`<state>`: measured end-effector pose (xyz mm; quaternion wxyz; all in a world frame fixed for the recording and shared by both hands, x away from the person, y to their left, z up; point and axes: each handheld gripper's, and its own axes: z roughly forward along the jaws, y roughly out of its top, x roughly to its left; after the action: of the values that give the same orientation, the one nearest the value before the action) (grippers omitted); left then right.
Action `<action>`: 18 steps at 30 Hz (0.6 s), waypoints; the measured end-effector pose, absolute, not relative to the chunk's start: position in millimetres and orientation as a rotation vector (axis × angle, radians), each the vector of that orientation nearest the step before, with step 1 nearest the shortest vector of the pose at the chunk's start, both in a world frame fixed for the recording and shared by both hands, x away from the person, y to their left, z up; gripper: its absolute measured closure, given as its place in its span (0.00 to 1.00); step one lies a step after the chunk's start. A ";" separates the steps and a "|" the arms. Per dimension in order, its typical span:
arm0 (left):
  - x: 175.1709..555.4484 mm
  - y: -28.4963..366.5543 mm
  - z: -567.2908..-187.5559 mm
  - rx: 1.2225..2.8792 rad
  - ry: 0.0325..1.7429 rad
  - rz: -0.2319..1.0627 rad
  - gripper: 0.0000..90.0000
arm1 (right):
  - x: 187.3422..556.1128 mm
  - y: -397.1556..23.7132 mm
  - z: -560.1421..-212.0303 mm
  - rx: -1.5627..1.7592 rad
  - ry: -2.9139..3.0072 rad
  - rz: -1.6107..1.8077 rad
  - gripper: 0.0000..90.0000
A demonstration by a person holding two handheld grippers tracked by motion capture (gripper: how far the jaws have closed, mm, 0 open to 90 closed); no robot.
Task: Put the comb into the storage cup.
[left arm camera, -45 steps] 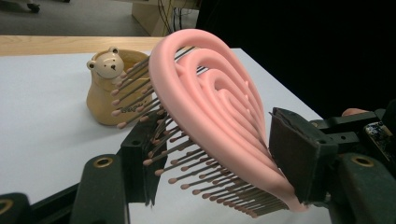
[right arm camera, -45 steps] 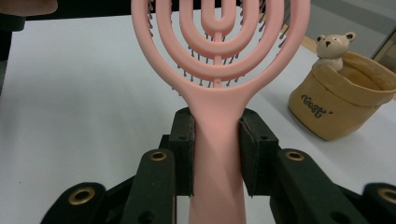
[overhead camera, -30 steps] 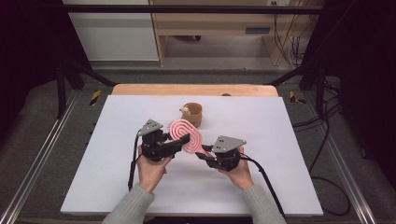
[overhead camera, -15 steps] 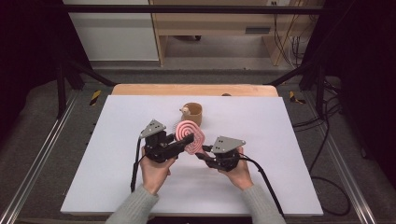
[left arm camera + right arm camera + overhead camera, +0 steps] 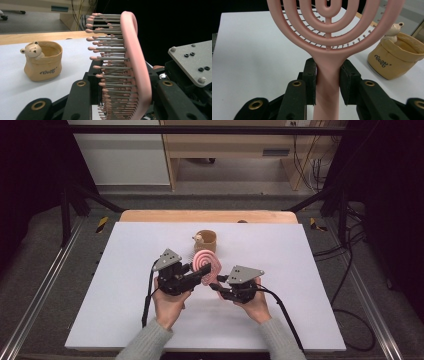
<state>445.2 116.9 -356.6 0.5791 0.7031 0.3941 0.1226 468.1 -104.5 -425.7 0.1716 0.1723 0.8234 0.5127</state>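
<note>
White table, left hand-held gripper newly clamped on pink hairbrush, right hand-held gripper pinching handle.

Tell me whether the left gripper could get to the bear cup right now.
Probably not as things stand. The left gripper is shut on the pink hairbrush, which the right gripper also clamps by the handle. The bear cup stands just beyond on bare table, so only the held brush hinders it.

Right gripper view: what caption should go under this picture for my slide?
Right gripper clamps the pink hairbrush by its handle, beside a tan bear cup.
</note>
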 end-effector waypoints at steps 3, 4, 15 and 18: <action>444.7 116.0 -355.6 1.649 0.917 0.292 0.69 | 468.0 -104.8 -425.2 0.488 2.335 1.458 0.77; 444.7 115.9 -355.4 1.648 0.917 0.292 0.69 | 467.9 -104.8 -425.1 0.488 2.335 1.459 0.77; 443.4 113.4 -352.8 1.654 0.912 0.306 0.69 | 467.5 -105.0 -424.0 0.497 2.330 1.466 0.76; 443.1 112.8 -352.2 1.656 0.910 0.312 0.69 | 468.0 -105.4 -423.8 0.504 2.330 1.472 0.76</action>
<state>443.1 112.8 -352.2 0.5757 0.7070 0.3885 0.1330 468.0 -105.4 -423.8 0.1693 0.1772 0.8196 0.5179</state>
